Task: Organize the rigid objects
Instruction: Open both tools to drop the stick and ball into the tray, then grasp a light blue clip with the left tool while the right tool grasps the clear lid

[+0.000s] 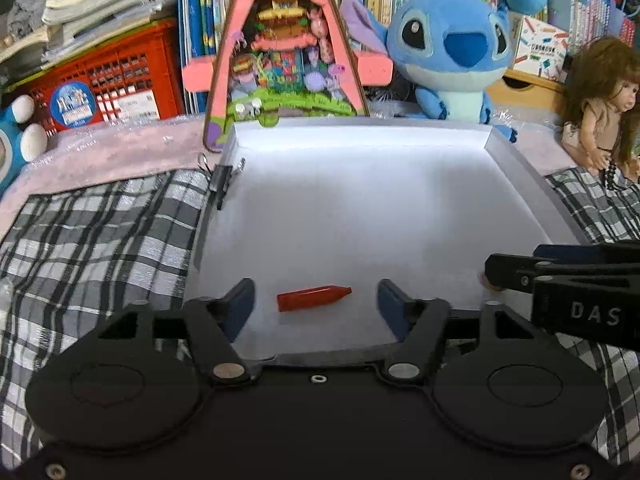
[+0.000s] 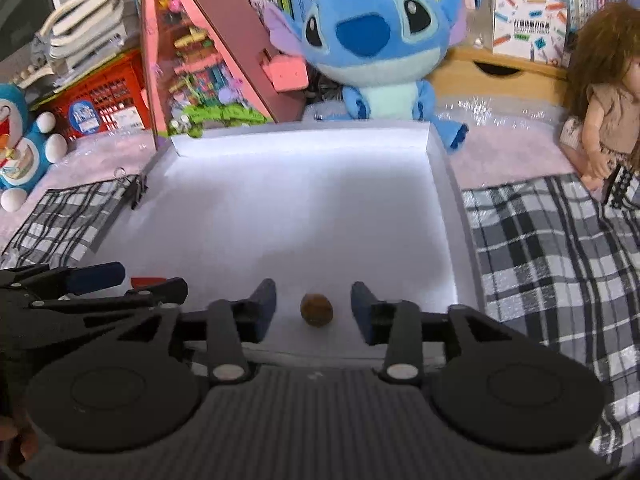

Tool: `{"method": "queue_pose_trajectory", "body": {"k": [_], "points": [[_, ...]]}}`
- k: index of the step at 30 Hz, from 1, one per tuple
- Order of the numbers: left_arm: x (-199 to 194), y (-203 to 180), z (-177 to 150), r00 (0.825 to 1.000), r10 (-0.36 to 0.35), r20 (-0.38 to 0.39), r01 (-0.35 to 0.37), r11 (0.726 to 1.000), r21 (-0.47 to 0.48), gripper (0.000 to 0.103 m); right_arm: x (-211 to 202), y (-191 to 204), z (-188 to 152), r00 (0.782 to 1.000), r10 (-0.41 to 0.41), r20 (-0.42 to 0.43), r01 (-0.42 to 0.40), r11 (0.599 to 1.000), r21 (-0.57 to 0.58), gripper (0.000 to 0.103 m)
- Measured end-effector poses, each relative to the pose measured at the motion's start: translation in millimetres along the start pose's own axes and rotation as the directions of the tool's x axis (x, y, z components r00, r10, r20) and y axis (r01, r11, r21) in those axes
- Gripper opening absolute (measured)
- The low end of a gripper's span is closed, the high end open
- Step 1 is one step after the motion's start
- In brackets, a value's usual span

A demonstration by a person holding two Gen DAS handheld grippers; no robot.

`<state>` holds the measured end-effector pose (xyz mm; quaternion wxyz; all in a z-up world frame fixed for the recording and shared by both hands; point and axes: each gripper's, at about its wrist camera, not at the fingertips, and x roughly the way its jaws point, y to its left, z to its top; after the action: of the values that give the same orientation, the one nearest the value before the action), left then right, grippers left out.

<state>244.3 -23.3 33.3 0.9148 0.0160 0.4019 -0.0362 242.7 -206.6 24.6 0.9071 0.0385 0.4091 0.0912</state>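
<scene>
A red crayon (image 1: pixel 314 298) lies flat on the floor of a shallow white tray (image 1: pixel 360 208), near its front edge. My left gripper (image 1: pixel 316 306) stands open around it, blue pads clear of both ends. In the right wrist view a small brown ball (image 2: pixel 316 309) rests on the same white tray (image 2: pixel 300 208), between the open fingers of my right gripper (image 2: pixel 314 312), which do not touch it. The right gripper's fingers (image 1: pixel 560 276) reach in from the right in the left wrist view. The left gripper's fingers (image 2: pixel 100 284) show at the left of the right wrist view, with a sliver of the red crayon (image 2: pixel 148 281) behind them.
A black binder clip (image 1: pixel 222 178) grips the tray's left wall. Checked cloth (image 1: pixel 100 240) lies on both sides of the tray. Behind it stand a pink triangular toy house (image 1: pixel 284 52), a blue plush (image 1: pixel 448 48), a doll (image 1: pixel 604 108), a red crate (image 1: pixel 104 84) and shelves of books.
</scene>
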Motion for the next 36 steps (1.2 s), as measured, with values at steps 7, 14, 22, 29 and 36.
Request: {"method": "queue_pose_trajectory", "body": {"k": [7,14,22,29,36], "points": [[-42.8,0.9,-18.7,0.994,0.007,0.112,-0.016,0.997,0.078,0.092,-38.8,-0.6,-13.2,0.996,0.029,0.088,-0.024,0.998,-0.058,0.078],[-82.6,11.1,-50.3,0.986,-0.042,0.163,0.032,0.997,0.066,0.095,-79.8,2.3,-42.9,0.984,0.063,0.169,-0.040,0.990,-0.135,0.087],[-113.2,22.7,-95.8,0.973,-0.103,0.205,0.103,0.995,0.010,0.095,-112.8,5.0,-82.9,0.966,0.102,0.236,-0.060,0.982,-0.181,0.090],[-126.0,27.0,-131.4,0.971,-0.101,0.216,0.108,0.994,-0.018,0.095,-129.0,14.8,-123.4,0.951,0.114,0.288,-0.044,0.970,-0.240,0.093],[-133.3,28.8,-157.2,0.970,-0.085,0.226,0.094,0.995,-0.030,0.095,-137.7,23.7,-154.2,0.945,0.132,0.299,-0.054,0.965,-0.255,0.094]]}}
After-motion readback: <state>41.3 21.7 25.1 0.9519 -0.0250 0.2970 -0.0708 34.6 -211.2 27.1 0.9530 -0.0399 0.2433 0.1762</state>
